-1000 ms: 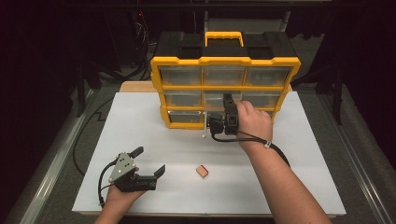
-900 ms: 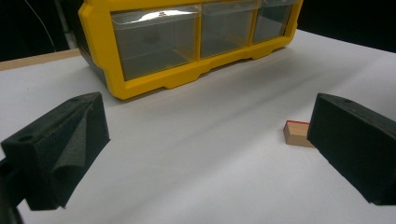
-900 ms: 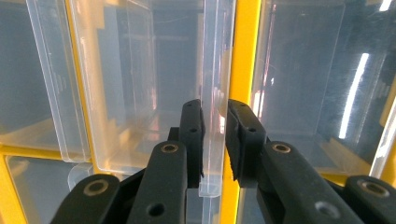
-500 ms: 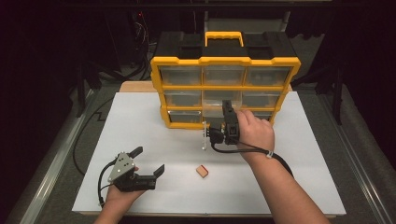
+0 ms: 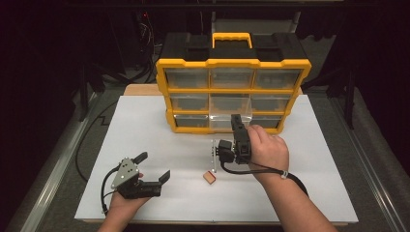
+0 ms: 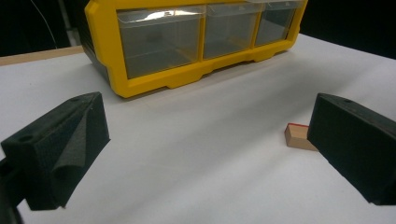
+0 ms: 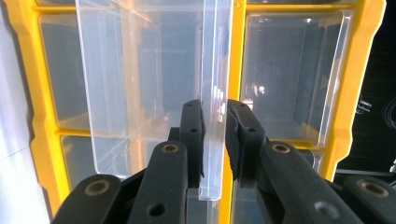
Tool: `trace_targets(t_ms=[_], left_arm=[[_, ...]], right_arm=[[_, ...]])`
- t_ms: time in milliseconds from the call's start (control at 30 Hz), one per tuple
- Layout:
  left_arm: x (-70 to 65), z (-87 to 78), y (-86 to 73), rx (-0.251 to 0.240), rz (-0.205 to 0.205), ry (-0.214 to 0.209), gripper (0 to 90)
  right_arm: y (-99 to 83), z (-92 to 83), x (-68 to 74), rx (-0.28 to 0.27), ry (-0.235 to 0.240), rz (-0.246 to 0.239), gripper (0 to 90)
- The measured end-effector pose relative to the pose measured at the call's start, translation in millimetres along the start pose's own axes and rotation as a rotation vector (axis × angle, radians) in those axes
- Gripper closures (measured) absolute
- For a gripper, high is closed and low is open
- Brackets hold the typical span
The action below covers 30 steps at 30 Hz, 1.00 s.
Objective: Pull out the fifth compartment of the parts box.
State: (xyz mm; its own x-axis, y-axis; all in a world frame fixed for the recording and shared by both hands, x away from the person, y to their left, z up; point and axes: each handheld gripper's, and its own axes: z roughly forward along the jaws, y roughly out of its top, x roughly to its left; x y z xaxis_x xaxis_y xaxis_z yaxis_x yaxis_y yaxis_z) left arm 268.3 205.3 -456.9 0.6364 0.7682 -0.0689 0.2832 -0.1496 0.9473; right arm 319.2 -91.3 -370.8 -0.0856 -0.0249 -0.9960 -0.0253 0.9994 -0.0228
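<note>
A yellow and black organizer cabinet [image 5: 232, 63] with clear drawers stands at the back of the white table. Its bottom middle drawer [image 5: 221, 129] is drawn out toward me. My right gripper [image 5: 214, 153] is shut on that drawer's front lip; in the right gripper view the clear wall [image 7: 215, 93] sits pinched between the two black pads of the right gripper [image 7: 215, 116]. A small wooden block with a red top [image 5: 209, 177] lies on the table just in front of the drawer. At the near left rests my left gripper [image 5: 154, 165], open with nothing in it; from the left gripper [image 6: 208, 116] the block [image 6: 296, 136] shows by the right-hand jaw.
The cabinet's yellow frame [image 6: 140, 88] and its closed drawers [image 7: 294, 70] stand behind the work area. The white table top [image 5: 314, 145] drops to a dark surround on all sides. A cable [image 5: 104, 193] trails from the left gripper.
My right hand has moved toward the near edge of the table, and the clear drawer has come further out of the cabinet with it. The left gripper and the block stayed still.
</note>
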Motion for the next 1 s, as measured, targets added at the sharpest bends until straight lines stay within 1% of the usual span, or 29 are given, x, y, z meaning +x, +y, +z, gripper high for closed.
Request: trace_targets(t_ms=[100,167,400,433,533,567,633,733,800,933,1000], left_arm=[[-0.4,0.6,-0.6,0.006,0.003,0.002,0.3],[-1.2,0.3,-0.4,0.011,0.019,0.003,0.3],[-0.9,0.1,-0.3,0.01,0.018,0.0,0.3],[-0.8,0.2,-0.3,0.011,0.019,0.0,0.3],[-0.8,0.3,-0.7,0.01,0.014,-0.001,0.3],[-0.8,0.3,-0.8,0.01,0.012,0.0,0.3],[-0.8,0.0,-1.6,0.013,0.009,-0.002,0.3],[-0.6,-0.6,-1.3,0.011,0.015,-0.001,0.3],[0.0,-0.9,-0.9,0.009,0.011,0.002,0.3],[-1.1,-0.5,-1.7,0.018,0.019,-0.001,0.3],[-1.5,-1.5,-1.5,0.013,0.015,-0.002,0.3]], right_arm=[[-1.3,-4.9,-0.3,-0.001,0.002,0.007,78.5],[-0.9,-7.7,1.5,-0.006,-0.002,-0.006,78.5],[2.2,-15.0,5.5,-0.018,-0.009,0.003,78.4],[2.7,-15.6,6.0,-0.019,-0.009,-0.001,78.3],[2.0,-16.7,7.6,-0.022,-0.008,0.01,78.2],[1.9,-17.3,8.7,-0.025,-0.009,0.005,78.1],[1.2,-18.0,9.9,-0.028,-0.013,0.01,78.1],[-0.1,-18.3,9.3,-0.028,-0.01,0.006,78.0],[-1.2,-19.0,9.3,-0.031,-0.011,0.0,78.1],[-3.7,-19.4,8.7,-0.027,-0.01,-0.004,78.0],[-4.2,-19.8,9.9,-0.026,-0.011,-0.01,77.9]])
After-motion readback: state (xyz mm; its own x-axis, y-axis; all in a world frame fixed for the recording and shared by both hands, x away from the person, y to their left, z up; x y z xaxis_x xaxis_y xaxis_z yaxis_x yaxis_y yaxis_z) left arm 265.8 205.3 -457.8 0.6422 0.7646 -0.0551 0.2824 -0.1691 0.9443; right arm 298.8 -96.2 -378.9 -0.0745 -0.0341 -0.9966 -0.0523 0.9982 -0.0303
